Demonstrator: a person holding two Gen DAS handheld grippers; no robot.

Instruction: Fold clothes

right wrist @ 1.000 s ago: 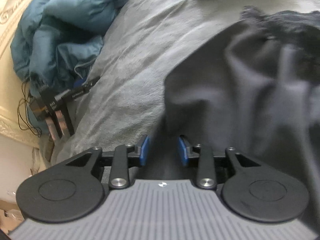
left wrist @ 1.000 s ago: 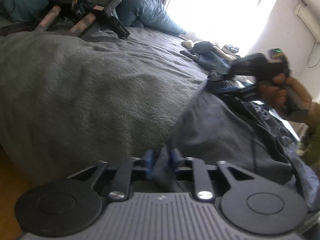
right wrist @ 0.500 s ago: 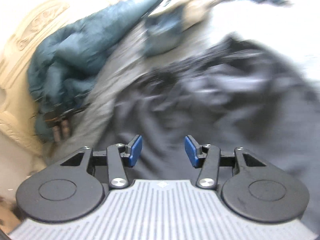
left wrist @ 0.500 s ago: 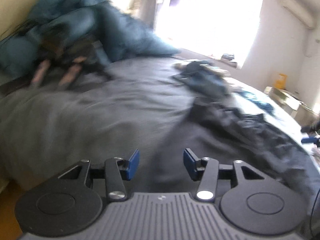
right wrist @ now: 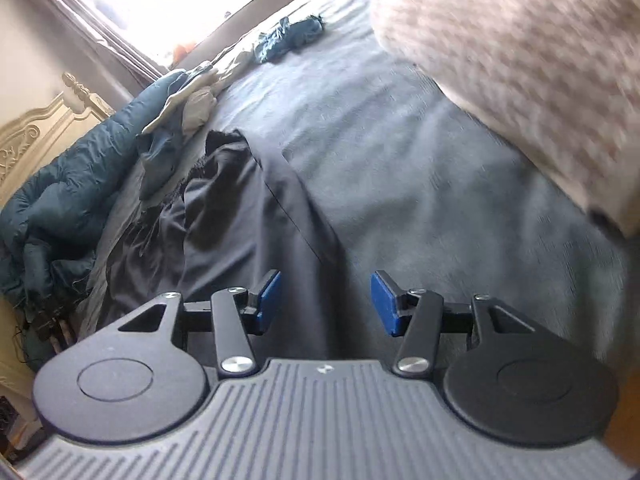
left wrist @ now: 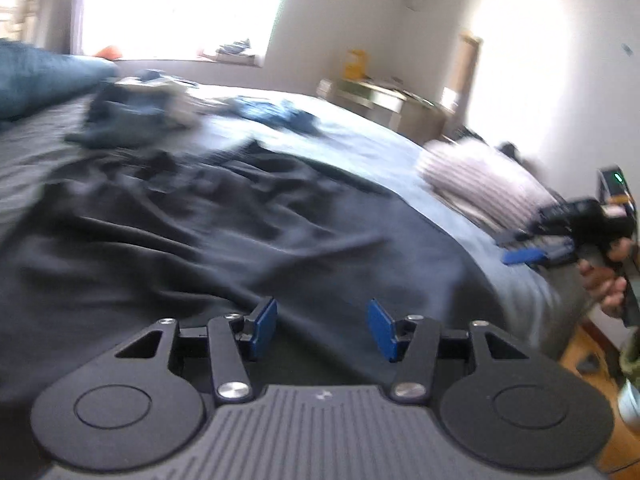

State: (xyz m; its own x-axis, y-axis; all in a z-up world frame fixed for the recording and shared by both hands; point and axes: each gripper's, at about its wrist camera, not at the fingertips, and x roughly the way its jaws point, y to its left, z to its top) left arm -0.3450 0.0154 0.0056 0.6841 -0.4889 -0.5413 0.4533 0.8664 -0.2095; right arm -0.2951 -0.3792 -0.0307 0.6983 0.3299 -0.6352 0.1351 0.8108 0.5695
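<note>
The right claw (right wrist: 325, 299) hangs over the bed (right wrist: 400, 152), its blue pads apart with nothing gripped between them. A dark garment (right wrist: 240, 216) lies spread below it. A pale knitted piece (right wrist: 520, 60) lies at the upper right, a small blue cloth (right wrist: 288, 38) farther away, a teal duvet (right wrist: 68, 184) at the left.

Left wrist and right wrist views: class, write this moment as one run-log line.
left tongs: open, empty | right tongs: open, empty | dark garment: spread on bed
</note>
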